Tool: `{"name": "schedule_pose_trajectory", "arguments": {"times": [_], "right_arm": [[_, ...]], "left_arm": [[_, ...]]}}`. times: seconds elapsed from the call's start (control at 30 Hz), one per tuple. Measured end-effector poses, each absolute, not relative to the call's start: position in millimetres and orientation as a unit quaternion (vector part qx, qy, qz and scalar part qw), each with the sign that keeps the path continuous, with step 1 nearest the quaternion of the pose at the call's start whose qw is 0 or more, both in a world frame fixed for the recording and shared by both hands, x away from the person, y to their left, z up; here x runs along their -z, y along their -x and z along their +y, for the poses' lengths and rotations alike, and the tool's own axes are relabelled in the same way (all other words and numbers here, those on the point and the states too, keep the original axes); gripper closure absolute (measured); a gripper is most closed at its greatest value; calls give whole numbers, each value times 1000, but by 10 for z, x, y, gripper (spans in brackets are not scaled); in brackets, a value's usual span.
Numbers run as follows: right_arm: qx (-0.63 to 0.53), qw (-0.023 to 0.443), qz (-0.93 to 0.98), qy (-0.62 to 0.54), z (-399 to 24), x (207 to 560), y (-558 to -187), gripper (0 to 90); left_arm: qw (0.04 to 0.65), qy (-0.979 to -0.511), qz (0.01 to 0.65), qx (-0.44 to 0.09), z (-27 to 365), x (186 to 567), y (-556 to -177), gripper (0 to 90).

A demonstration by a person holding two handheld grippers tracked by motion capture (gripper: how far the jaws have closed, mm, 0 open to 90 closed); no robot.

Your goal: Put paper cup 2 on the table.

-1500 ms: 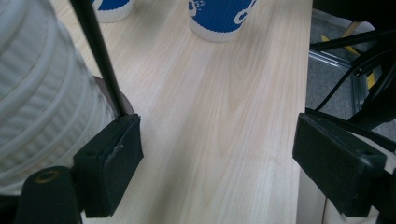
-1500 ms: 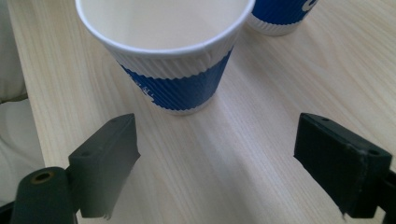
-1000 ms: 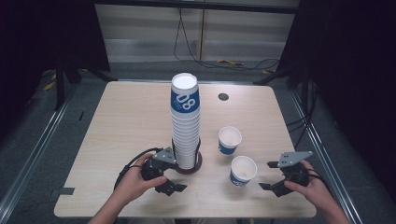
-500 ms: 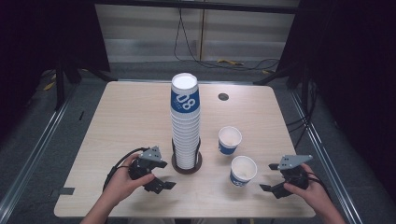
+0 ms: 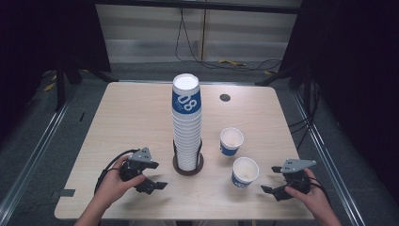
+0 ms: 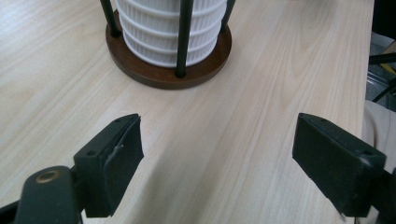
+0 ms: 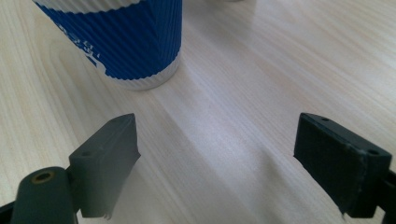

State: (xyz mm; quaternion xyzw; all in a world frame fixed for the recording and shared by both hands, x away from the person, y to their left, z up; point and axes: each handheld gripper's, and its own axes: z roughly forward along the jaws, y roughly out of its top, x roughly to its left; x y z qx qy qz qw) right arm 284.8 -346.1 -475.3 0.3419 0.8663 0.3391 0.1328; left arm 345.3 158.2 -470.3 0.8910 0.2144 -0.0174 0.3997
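We see the cup stack (image 5: 187,123) upright in its holder (image 5: 188,165) mid-worktop (image 5: 131,117) toward the front edge, nearer cup (image 5: 245,172) just right, with left tongs (image 5: 149,176) and right tongs (image 5: 278,182) both released, empty, near that edge.

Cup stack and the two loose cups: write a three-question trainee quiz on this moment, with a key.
1. True or false: the left tongs are clamped on the cup stack.
2. How many loose cups stand on the table apart from the stack?
3. Which is nearest the right tongs? A) the near loose cup B) the far loose cup C) the round wooden base

Key
1. False: both tongs are open and hold nothing; the left gripper view shows bare table between its jaws, with the base ahead.
2. Two.
3. A.
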Motion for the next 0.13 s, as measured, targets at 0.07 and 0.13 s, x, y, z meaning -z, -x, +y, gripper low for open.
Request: {"name": "schedule_pose_trajectory", "arguments": {"times": [0.07, 0.13], "right_arm": [[-347, 134, 860, -348, -3476, 4741, -2833, 132], [-357, 137, 855, -350, -3485, 4734, -2823, 131]], "left_arm": [[402, -890, 215, 17, 1597, 4728, -3452, 160], [399, -890, 219, 15, 1619, 4744, -3453, 160]]}}
